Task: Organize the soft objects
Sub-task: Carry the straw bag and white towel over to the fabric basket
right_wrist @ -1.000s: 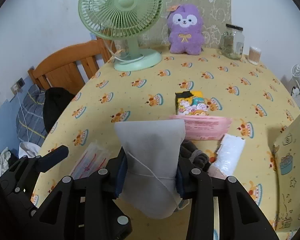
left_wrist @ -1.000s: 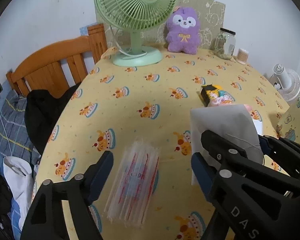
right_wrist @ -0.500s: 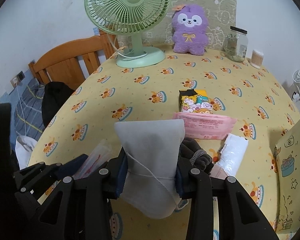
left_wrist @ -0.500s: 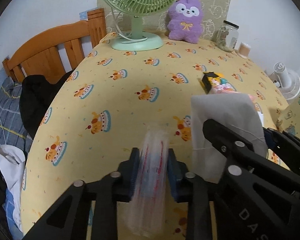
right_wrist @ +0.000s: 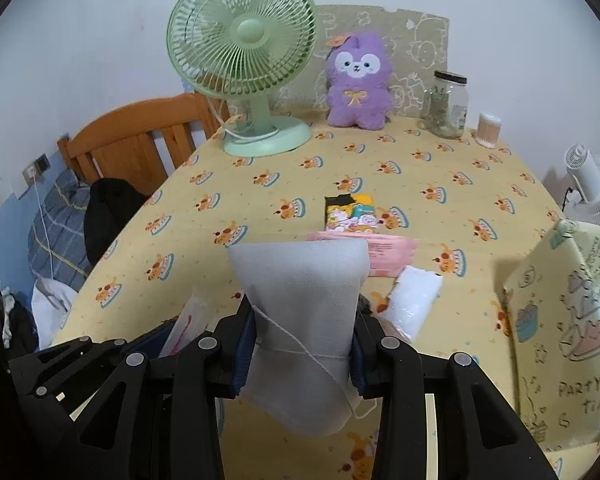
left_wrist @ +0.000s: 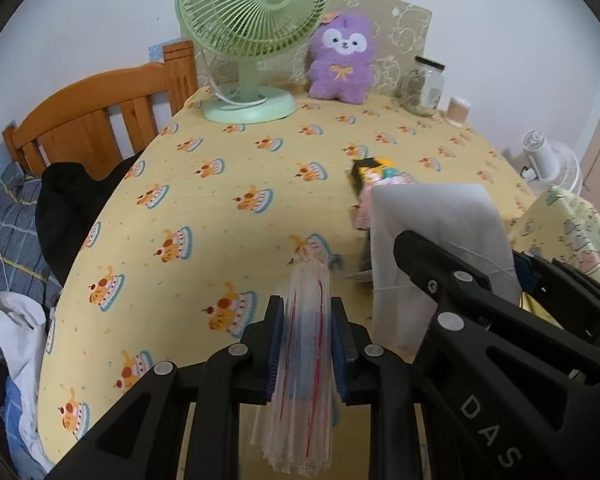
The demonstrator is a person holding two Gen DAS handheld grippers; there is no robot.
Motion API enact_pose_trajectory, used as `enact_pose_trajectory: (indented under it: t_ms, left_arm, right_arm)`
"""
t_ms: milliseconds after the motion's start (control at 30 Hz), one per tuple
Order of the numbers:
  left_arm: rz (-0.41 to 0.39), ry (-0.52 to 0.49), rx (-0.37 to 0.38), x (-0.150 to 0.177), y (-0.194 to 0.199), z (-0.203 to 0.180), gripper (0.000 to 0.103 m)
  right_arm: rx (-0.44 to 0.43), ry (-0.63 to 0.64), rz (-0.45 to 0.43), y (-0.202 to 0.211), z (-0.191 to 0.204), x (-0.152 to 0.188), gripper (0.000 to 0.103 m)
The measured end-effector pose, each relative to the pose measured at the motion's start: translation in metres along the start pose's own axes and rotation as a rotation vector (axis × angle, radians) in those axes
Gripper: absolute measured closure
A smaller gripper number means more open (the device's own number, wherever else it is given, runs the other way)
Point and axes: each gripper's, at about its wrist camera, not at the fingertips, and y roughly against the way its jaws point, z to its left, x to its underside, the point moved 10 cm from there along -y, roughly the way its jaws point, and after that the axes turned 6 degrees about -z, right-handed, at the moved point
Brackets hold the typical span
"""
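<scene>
Far end of the table [right_wrist: 440,168], against the wall, I see a green fan [right_wrist: 242,40] with its white cord looped at the base. Just right of it sits a purple plush toy [right_wrist: 358,80], then a glass jar [right_wrist: 448,106] and a small tub of cotton swabs [right_wrist: 489,130]. A wooden headboard [left_wrist: 100,120] stands left of the table; dark clothing [left_wrist: 72,204] lies below it. A white fan [right_wrist: 592,188] sits off the right edge.

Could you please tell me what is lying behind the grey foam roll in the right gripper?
Behind the grey foam roll, a pink packet and a white packet show partly; the roll covers the rest.
</scene>
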Motion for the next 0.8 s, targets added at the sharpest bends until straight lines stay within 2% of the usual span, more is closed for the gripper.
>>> enact_pose_trajectory:
  t_ms: [233,500,800]
  left_arm:
    - [-0.071,-0.016,-0.015,-0.009,0.025,-0.021,0.082]
    - [-0.099,-0.031,-0.012,-0.017,0.047,-0.042,0.082]
    - [-0.181,-0.053,-0.015,-0.035,0.078,-0.065,0.082]
  right_arm:
    - [0.009,-0.009,-0.049,0.027,-0.013,-0.008,0.061]
    - [0.008,-0.026,-0.062,0.055,-0.029,-0.014,0.061]
    - [0.026,-0.017,-0.144,0.095,-0.044,-0.033,0.061]
